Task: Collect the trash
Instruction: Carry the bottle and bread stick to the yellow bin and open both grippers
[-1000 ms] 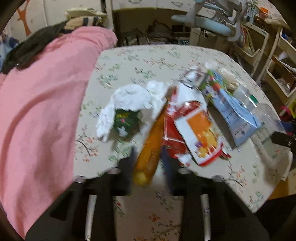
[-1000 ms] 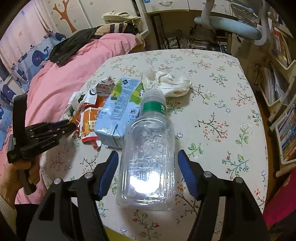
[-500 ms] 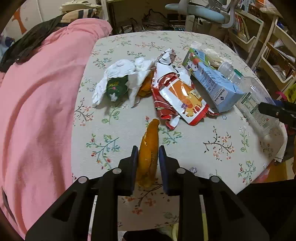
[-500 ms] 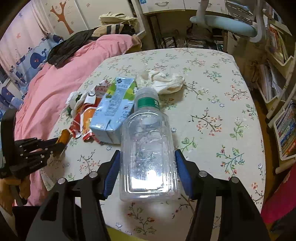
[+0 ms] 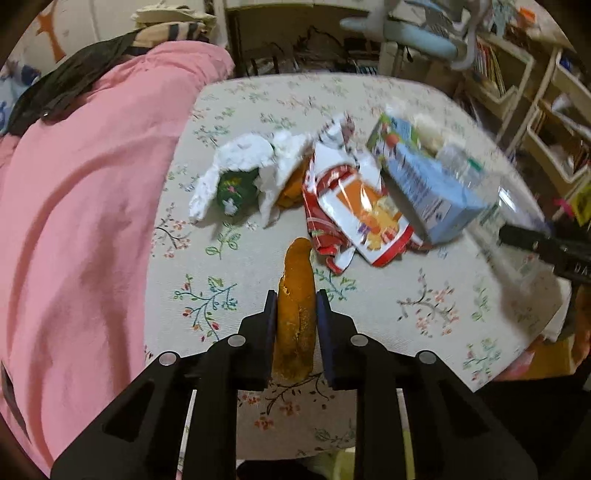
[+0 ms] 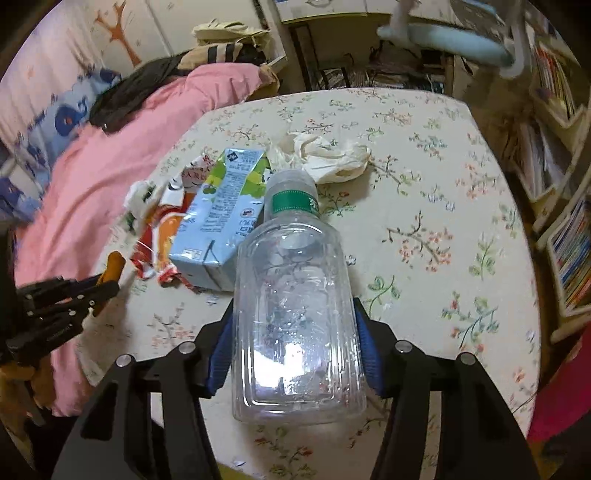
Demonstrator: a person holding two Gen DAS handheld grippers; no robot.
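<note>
My left gripper is shut on a long orange peel and holds it above the near edge of the floral table. My right gripper is shut on a clear plastic bottle with a green label, held over the table's near side. On the table lie a blue milk carton, a red and orange snack wrapper, white crumpled tissue around a green wrapper and a cream tissue wad. The left gripper also shows in the right wrist view.
A pink blanket covers the bed along the table's left side. Bookshelves stand to the right. A pale blue chair and a desk stand behind the table. A second orange peel piece lies under the tissue.
My left gripper closed on the orange peel and pulled it back from the trash pile toward the near edge. My right gripper closed on the bottle and lifted it slightly.
</note>
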